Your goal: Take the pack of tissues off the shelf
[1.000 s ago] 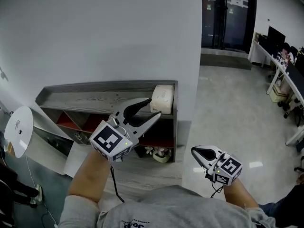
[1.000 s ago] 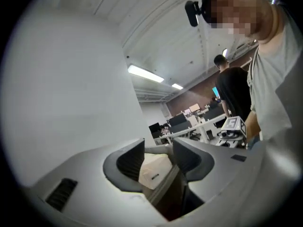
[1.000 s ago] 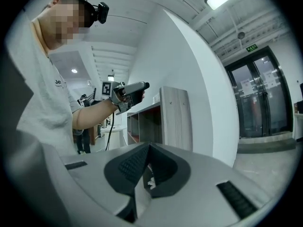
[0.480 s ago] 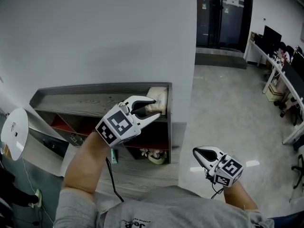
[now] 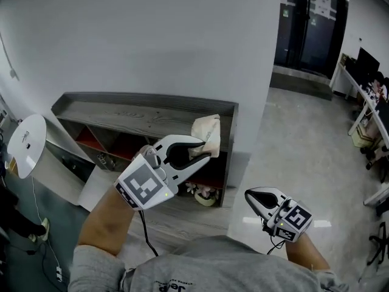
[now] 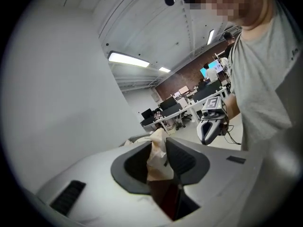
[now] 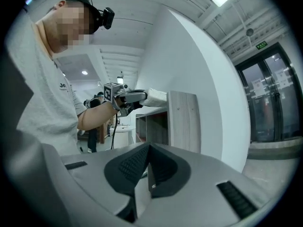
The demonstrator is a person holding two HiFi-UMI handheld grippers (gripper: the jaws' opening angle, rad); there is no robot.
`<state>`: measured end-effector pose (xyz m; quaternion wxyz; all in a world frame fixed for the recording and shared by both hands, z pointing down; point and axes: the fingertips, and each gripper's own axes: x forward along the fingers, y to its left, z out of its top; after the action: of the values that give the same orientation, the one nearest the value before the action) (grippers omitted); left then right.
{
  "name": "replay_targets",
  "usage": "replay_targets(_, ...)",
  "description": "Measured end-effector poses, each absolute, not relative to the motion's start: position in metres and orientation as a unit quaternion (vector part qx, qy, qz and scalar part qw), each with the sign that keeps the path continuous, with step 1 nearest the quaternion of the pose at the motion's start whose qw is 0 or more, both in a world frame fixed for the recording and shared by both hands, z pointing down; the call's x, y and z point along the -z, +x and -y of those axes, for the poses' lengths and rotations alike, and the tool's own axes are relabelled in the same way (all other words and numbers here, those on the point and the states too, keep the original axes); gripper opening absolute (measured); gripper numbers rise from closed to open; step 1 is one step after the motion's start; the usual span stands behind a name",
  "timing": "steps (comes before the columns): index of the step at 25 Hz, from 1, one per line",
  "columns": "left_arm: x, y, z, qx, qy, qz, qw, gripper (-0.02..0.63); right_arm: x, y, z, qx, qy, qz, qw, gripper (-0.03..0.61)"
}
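Observation:
The pack of tissues (image 5: 206, 135), soft and cream-coloured, is at the right end of the grey wooden shelf (image 5: 121, 111), tilted up off its top. My left gripper (image 5: 203, 149) is shut on it; its jaws have just been closing with the pack between them. In the left gripper view the pack (image 6: 156, 157) is pinched between the dark pads of the left gripper (image 6: 161, 143). My right gripper (image 5: 254, 195) hangs low on the right, shut and empty, with the right gripper (image 7: 147, 167) pointing level at the shelf's end panel (image 7: 182, 122). From there the pack (image 7: 156, 97) shows above that panel.
A white wall rises right behind the shelf. Small items (image 5: 203, 193) sit in its lower compartments. A round white disc (image 5: 27, 145) stands at the left. Glass doors (image 5: 310, 29) and office desks (image 5: 371, 84) lie across the pale floor to the right.
The left gripper reached the pack at the shelf's right end and closed on it; the pack is now crumpled and tilted up. The right gripper has stayed put.

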<state>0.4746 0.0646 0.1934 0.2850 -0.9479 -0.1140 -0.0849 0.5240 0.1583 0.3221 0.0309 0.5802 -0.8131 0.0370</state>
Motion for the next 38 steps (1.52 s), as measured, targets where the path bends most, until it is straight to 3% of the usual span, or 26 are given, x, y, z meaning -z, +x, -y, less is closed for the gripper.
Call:
replay_targets(7,-0.23,0.386,-0.081,0.061,-0.969,0.034,0.238,0.127,-0.337,0.469,-0.126,-0.054,0.485,0.871,0.054,0.023)
replay_targets(22,-0.438,0.183,-0.017,0.166,-0.966,-0.19,0.063,0.127,-0.421,0.26,0.018,-0.089,0.312,0.939,0.11,0.023)
replay_targets(38,-0.572,-0.025,0.163,0.187,-0.918,-0.35,0.006,0.126,-0.544,0.069,0.206,-0.119,0.259,0.944,0.166,0.023)
